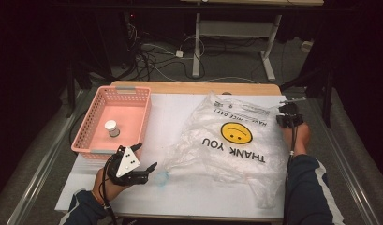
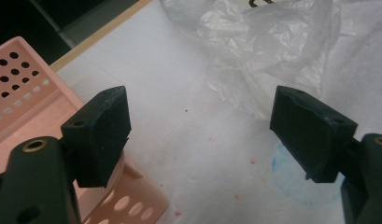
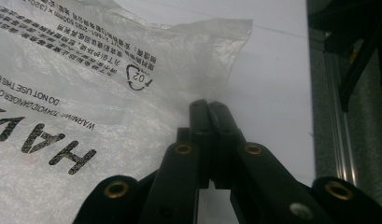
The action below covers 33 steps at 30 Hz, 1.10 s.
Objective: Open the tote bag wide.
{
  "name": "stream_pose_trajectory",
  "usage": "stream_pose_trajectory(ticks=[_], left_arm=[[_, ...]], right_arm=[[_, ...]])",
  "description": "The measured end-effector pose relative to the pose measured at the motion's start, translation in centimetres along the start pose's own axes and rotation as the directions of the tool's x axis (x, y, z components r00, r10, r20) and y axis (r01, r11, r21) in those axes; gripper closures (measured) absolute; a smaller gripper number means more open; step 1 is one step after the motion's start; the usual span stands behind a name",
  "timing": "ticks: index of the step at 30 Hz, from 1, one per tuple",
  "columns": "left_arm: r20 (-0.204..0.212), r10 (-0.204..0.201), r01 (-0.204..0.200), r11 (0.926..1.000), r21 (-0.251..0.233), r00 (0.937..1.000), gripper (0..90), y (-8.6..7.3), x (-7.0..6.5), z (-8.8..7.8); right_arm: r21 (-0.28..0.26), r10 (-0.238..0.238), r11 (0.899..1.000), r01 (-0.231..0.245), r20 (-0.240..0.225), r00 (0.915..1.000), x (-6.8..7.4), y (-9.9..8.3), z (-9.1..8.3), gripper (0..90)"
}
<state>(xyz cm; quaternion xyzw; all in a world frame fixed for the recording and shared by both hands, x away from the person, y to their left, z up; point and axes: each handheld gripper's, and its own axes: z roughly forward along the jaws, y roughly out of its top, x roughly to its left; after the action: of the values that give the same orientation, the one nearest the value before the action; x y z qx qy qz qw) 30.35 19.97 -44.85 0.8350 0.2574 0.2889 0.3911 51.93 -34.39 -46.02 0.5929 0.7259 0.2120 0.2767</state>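
Plastic bag [image 1: 231,140] lies flat beside pink basket [image 1: 112,119], nothing bagged yet; right gripper [image 3: 208,109] pinched shut at the bag's edge, left gripper [image 2: 198,135] spread, empty.

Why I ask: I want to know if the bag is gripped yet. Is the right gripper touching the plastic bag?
Touching. In the right gripper view the right gripper has its jaws pressed together at the plastic bag edge, the film running into them.

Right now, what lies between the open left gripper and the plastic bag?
In the left gripper view, bare white table cover separates the left gripper from the bag, with only small red specks and a faint blue ring.
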Motion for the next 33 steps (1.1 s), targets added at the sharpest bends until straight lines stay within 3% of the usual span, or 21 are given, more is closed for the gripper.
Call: stream_pose_trajectory(ticks=[3,5,6,8,9,11,15,19,21,22,23,24,25,26,27,28,29,30,31,32,33], left_arm=[[-0.009,0.008,-0.008,1.0,-0.002,0.9999,19.8,0.0,-0.1,-0.4],[-0.012,-0.002,0.002,0.9999,-0.011,0.9999,19.8,0.0,0.0,-0.6],[-0.013,-0.004,0.004,0.9999,-0.013,0.9999,19.8,-0.1,0.0,-0.7],[-0.014,-0.008,0.007,0.9998,-0.018,0.9999,19.8,-0.1,-0.1,-0.9],[-0.015,-0.005,0.005,0.9998,-0.018,0.9999,19.8,-0.1,-0.1,-0.9],[-0.012,-0.003,0.003,0.9998,-0.02,0.9999,19.8,0.0,-0.3,-1.0],[-0.011,0.007,-0.007,0.9998,-0.021,0.9999,19.8,0.0,-0.7,-1.2],[-0.016,0.004,-0.005,0.9997,-0.022,0.9999,19.8,0.0,-0.6,-1.2],[-0.017,0.002,-0.003,0.9998,-0.021,0.9999,19.8,-0.1,-0.5,-1.2],[-0.019,0.002,-0.003,0.9998,-0.019,0.9998,19.8,-0.1,-0.5,-1.2],[-0.017,0.003,-0.003,0.9999,-0.017,0.9998,19.8,-0.1,-0.5,-1.2],[-0.018,0.005,-0.005,0.9999,-0.016,0.9998,19.8,-0.1,-0.5,-1.2],[-0.018,0.005,-0.005,0.9998,-0.017,0.9998,19.8,-0.1,-0.5,-1.2],[-0.017,0.003,-0.003,0.9999,-0.017,0.9999,19.8,-0.1,-0.5,-1.2],[-0.019,0.001,-0.001,0.9998,-0.018,0.9998,19.8,-0.1,-0.5,-1.2],[-0.019,0.004,-0.004,0.9999,-0.015,0.9998,19.8,-0.1,-0.5,-1.2],[-0.019,0.003,-0.003,0.9999,-0.015,0.9998,19.8,-0.1,-0.5,-1.1],[-0.019,0.003,-0.003,0.9999,-0.014,0.9998,19.8,-0.1,-0.5,-1.1],[-0.019,0.002,-0.003,0.9999,-0.015,0.9998,19.8,-0.1,-0.5,-1.2],[-0.019,0.0,-0.001,0.9999,-0.016,0.9998,19.8,-0.1,-0.5,-1.2],[-0.02,0.001,-0.001,0.9999,-0.015,0.9998,19.8,-0.1,-0.5,-1.2]], right_arm=[[0.003,0.016,1.0,-0.016,-0.017,0.9997,-0.9,-0.7,-1.0,90.0],[0.012,0.002,1.0,-0.002,-0.015,0.9999,-1.0,-0.9,-1.4,90.0],[0.003,-0.027,1.0,0.027,-0.005,0.9996,-0.9,-1.4,-2.3,90.0],[0.006,-0.023,1.0,0.023,-0.025,0.9994,-1.0,-1.6,-2.7,90.0],[-0.036,-0.029,0.999,0.028,-0.036,0.9989,-0.9,-2.2,-3.7,89.1],[-0.034,-0.043,0.999,0.042,-0.034,0.9985,-0.7,-2.4,-4.2,84.6],[-0.127,-0.095,0.988,0.086,-0.071,0.9929,0.3,-3.5,-6.4,75.4],[-0.225,-0.179,0.964,0.143,-0.149,0.9726,1.9,-4.0,-9.7,66.7],[-0.274,-0.223,0.946,0.173,-0.164,0.961,2.9,-4.2,-11.3,63.7],[-0.313,-0.261,0.93,0.191,-0.199,0.9448,3.9,-4.4,-12.7,59.9],[-0.313,-0.261,0.93,0.191,-0.199,0.9448,3.9,-4.4,-12.7,59.9],[-0.326,-0.278,0.924,0.201,-0.208,0.9379,4.5,-4.6,-13.2,57.2],[-0.36,-0.331,0.905,0.226,-0.264,0.9058,6.1,-4.9,-14.4,55.4],[-0.36,-0.331,0.905,0.226,-0.264,0.9058,6.1,-4.9,-14.4,55.4],[-0.379,-0.367,0.892,0.247,-0.285,0.8856,7.0,-5.1,-14.9,53.2],[-0.408,-0.437,0.865,0.29,-0.333,0.8355,9.2,-5.5,-16.0,46.7],[-0.424,-0.476,0.848,0.318,-0.347,0.8079,10.4,-5.8,-16.5,44.0],[-0.424,-0.476,0.848,0.318,-0.347,0.8079,10.4,-5.8,-16.5,44.0],[-0.446,-0.541,0.819,0.362,-0.387,0.7469,12.8,-6.3,-17.3,41.0],[-0.457,-0.568,0.805,0.379,-0.409,0.7138,13.9,-6.6,-17.7,38.6],[-0.457,-0.568,0.805,0.379,-0.409,0.7138,13.9,-6.6,-17.7,38.6]])
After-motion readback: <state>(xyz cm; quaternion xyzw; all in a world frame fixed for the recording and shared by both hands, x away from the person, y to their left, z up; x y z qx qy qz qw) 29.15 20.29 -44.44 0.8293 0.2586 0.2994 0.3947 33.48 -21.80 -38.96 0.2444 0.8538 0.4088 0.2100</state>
